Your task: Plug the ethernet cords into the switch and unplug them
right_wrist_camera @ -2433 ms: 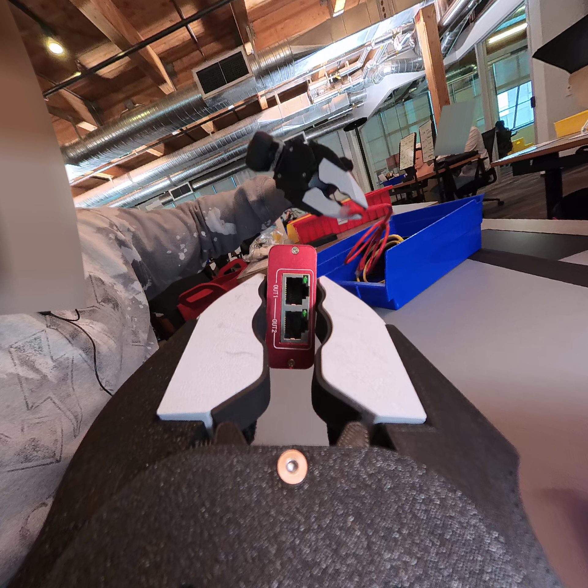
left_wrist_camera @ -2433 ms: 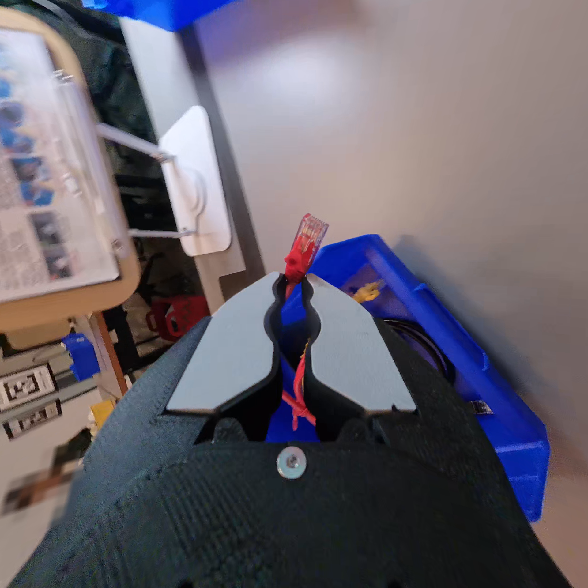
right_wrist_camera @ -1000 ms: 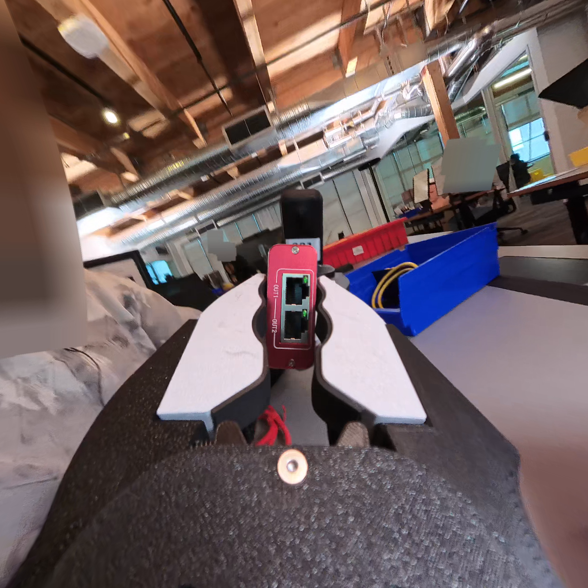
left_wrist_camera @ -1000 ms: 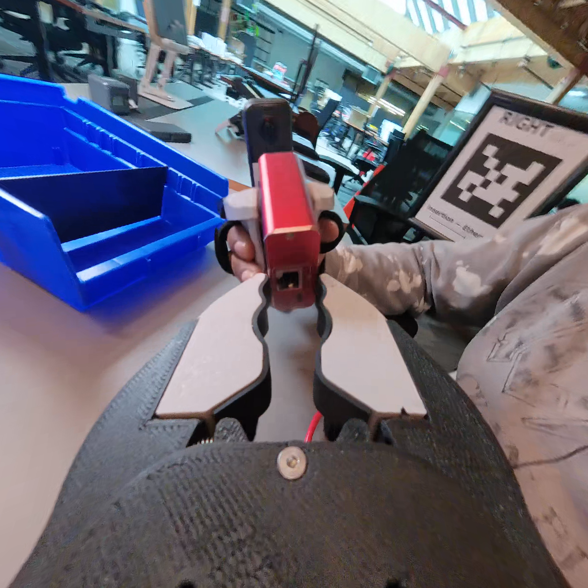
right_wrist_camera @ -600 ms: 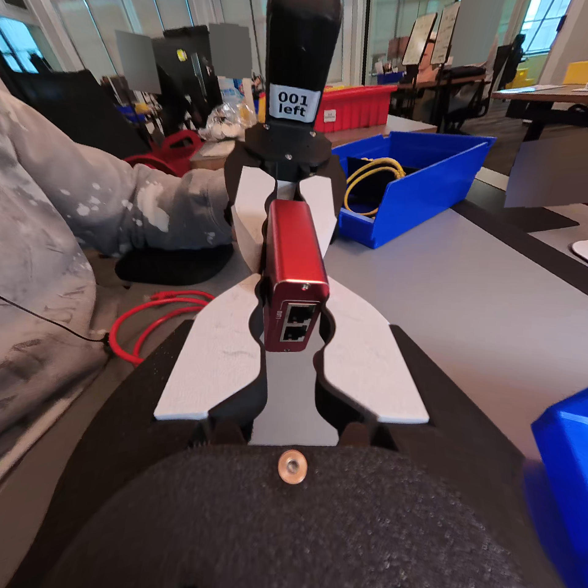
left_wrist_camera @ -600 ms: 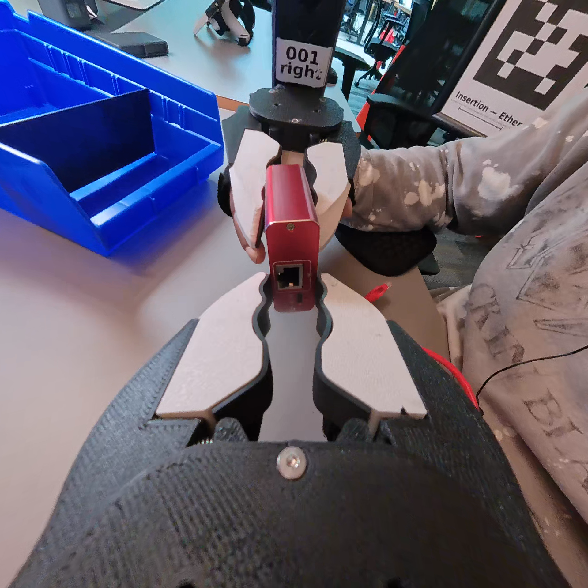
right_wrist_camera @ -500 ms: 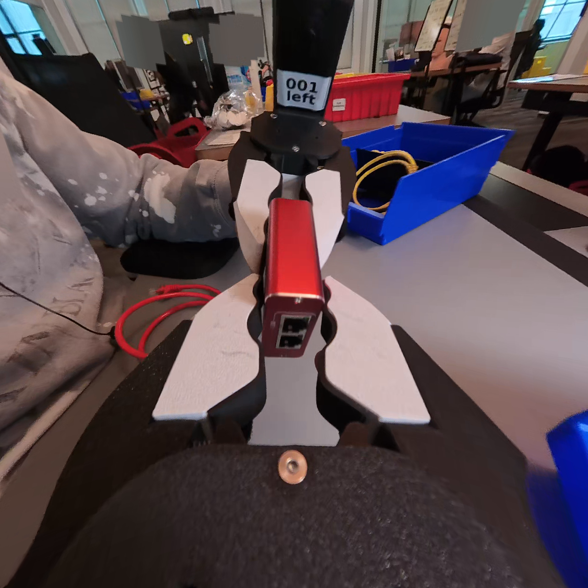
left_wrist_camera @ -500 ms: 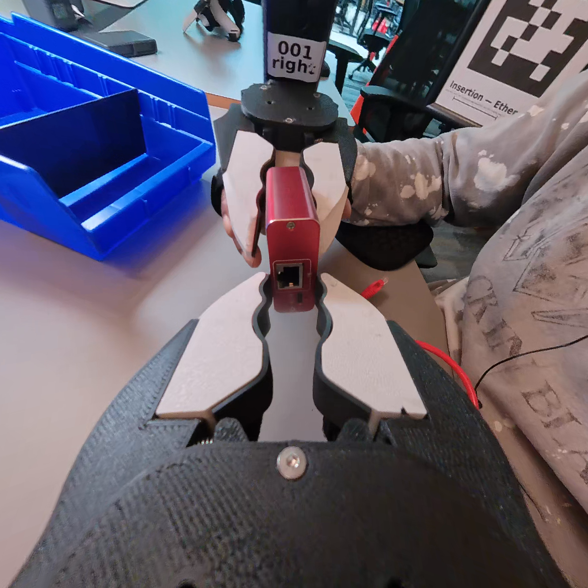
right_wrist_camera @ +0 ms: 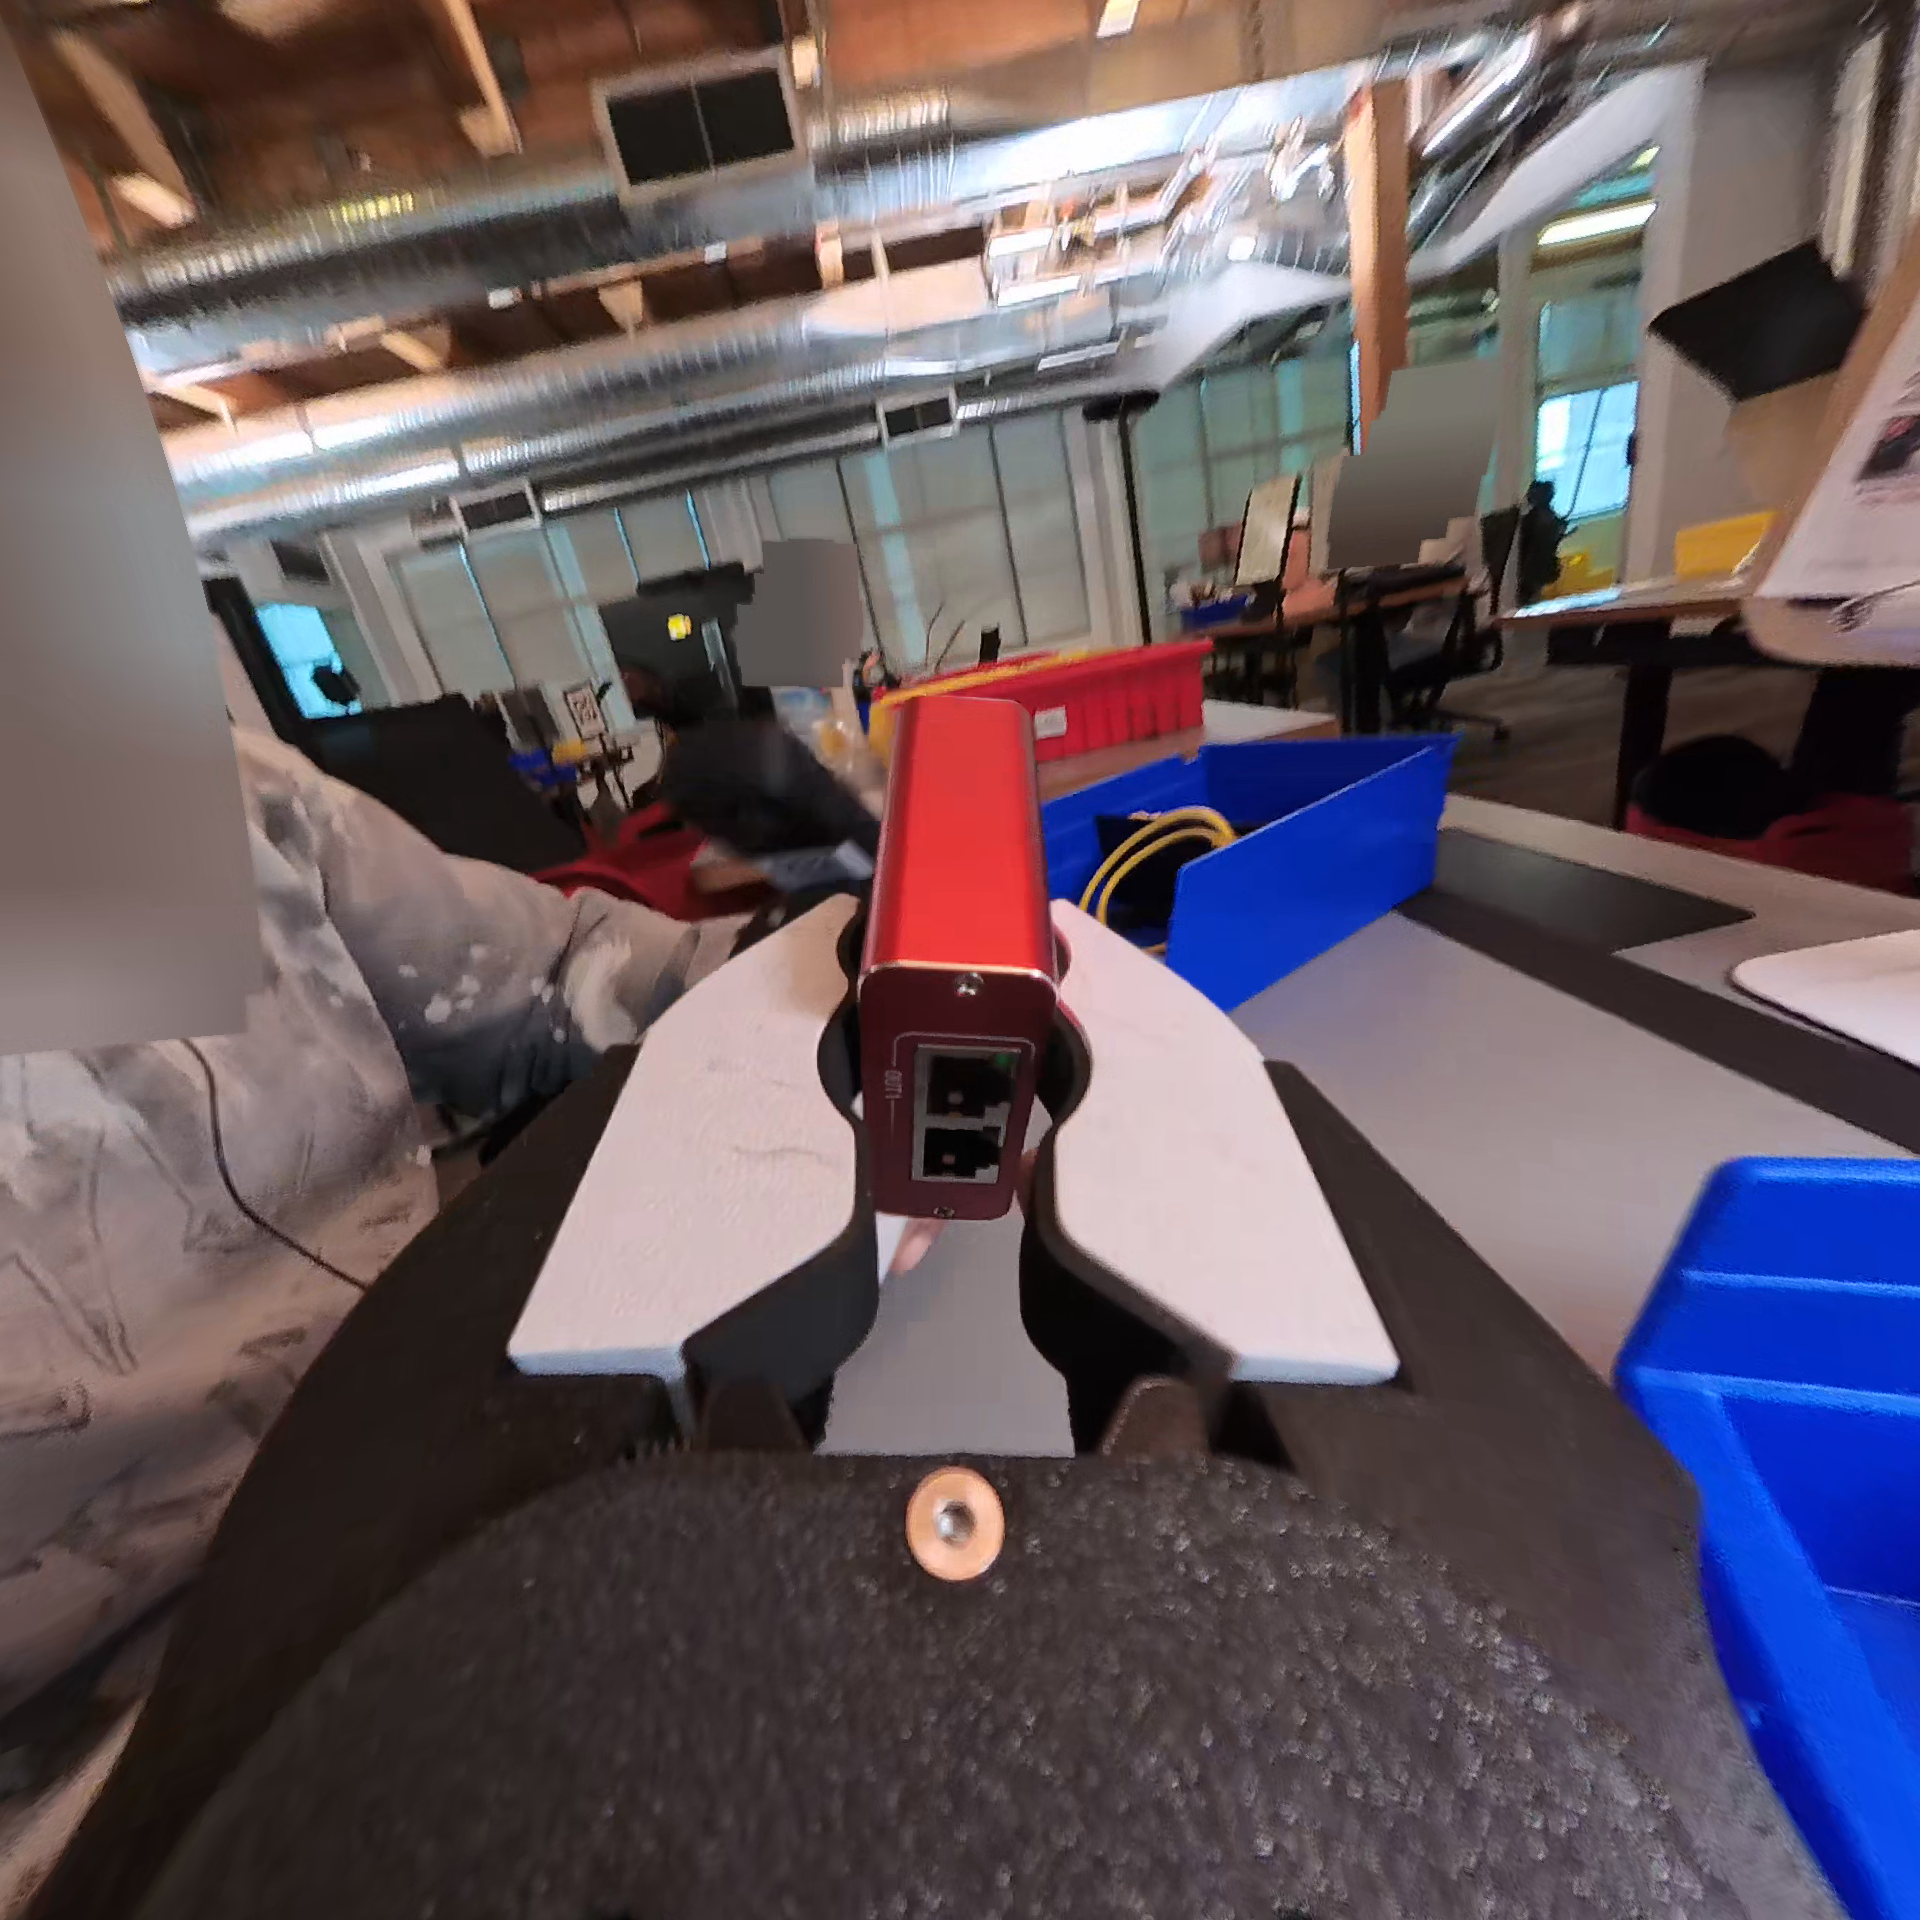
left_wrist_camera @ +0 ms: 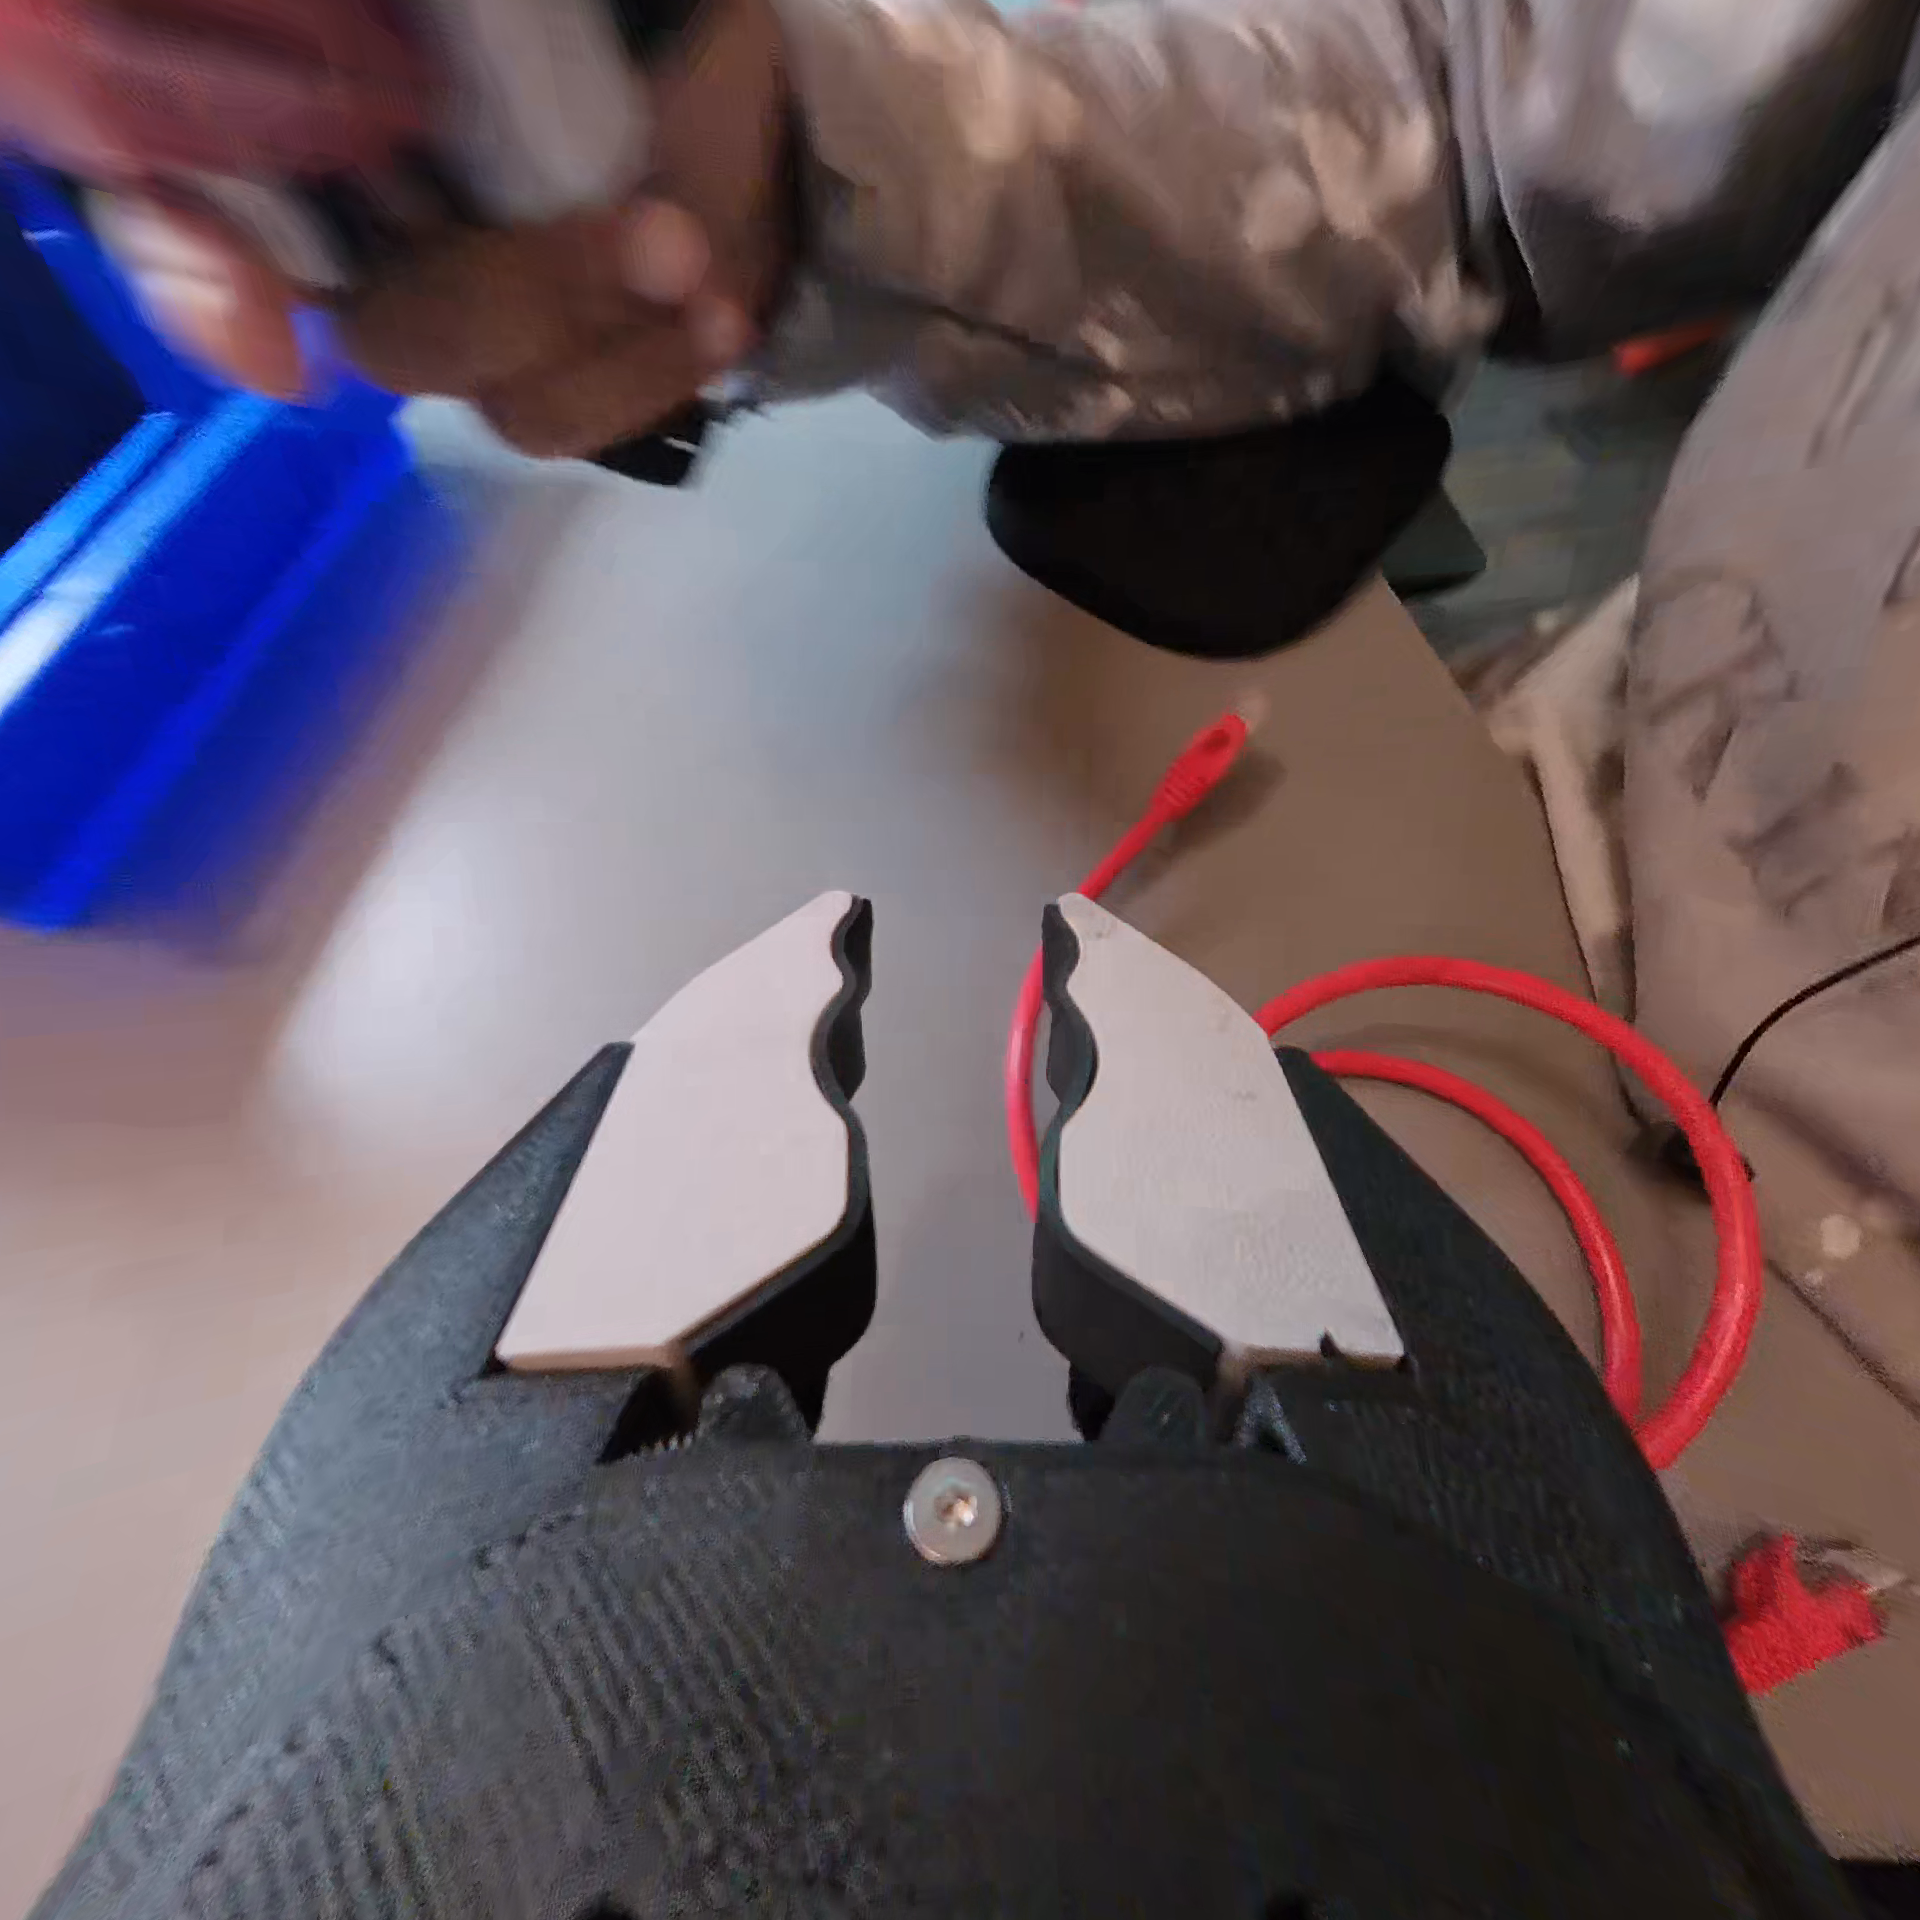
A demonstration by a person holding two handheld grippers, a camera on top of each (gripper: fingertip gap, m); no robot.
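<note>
Left wrist camera looks steeply down at the table [left_wrist_camera: 623, 727]; right looks level.

We see a glossy red switch [right_wrist_camera: 956, 935] at centre frame, a red cord [left_wrist_camera: 1558, 1122] looping at lower right, pale grey finger pads [left_wrist_camera: 717, 1143] on black textured bodies, blue bins [right_wrist_camera: 1309, 831] at right, a yellow cable [right_wrist_camera: 1153, 842] inside, a grey paint-speckled sleeve [left_wrist_camera: 1143, 208] across the top

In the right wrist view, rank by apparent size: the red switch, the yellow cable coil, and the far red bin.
1. red switch, largest, though it sits nearest the camera in the right tool
2. far red bin
3. yellow cable coil, partly hidden in the blue bin
</note>
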